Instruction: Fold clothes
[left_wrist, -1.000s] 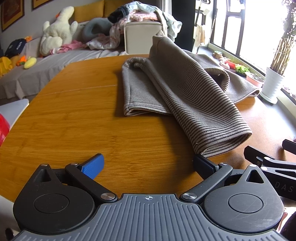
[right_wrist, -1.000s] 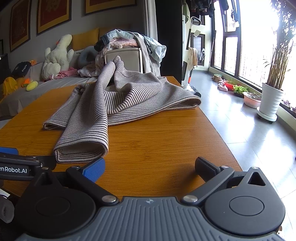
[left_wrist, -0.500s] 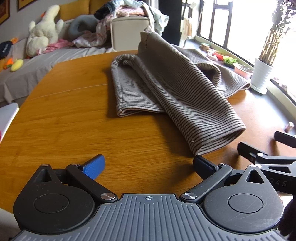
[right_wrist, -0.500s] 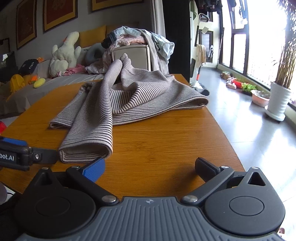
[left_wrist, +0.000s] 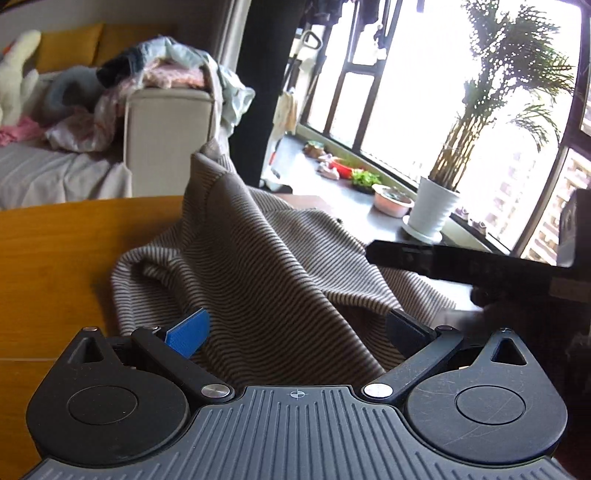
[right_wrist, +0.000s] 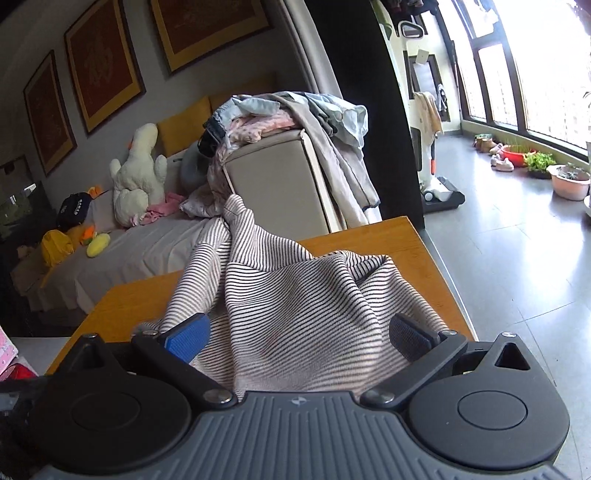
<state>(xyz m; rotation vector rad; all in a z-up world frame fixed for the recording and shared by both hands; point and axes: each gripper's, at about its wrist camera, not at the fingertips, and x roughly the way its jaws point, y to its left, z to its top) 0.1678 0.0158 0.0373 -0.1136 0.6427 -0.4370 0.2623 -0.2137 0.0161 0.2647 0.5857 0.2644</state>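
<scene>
A brown-and-cream striped knit garment (left_wrist: 266, 273) lies bunched on the wooden table (left_wrist: 55, 251), with one fold standing up in a peak. My left gripper (left_wrist: 295, 332) is open, its fingers spread on either side of the near part of the garment. My right gripper (right_wrist: 299, 334) is also open, and the same garment (right_wrist: 295, 295) fills the gap between its fingers. The right gripper's dark body (left_wrist: 461, 262) crosses the right side of the left wrist view above the cloth.
Behind the table stand a beige box (right_wrist: 280, 184) piled with clothes and a grey sofa (right_wrist: 140, 251) with plush toys. The table's right edge (right_wrist: 436, 258) drops to a tiled floor. A white potted plant (left_wrist: 432, 210) and bowls stand by the window.
Both grippers have moved forward from the table's near edge onto the garment, so cloth now lies between each pair of fingers. Both views have tilted upward.
</scene>
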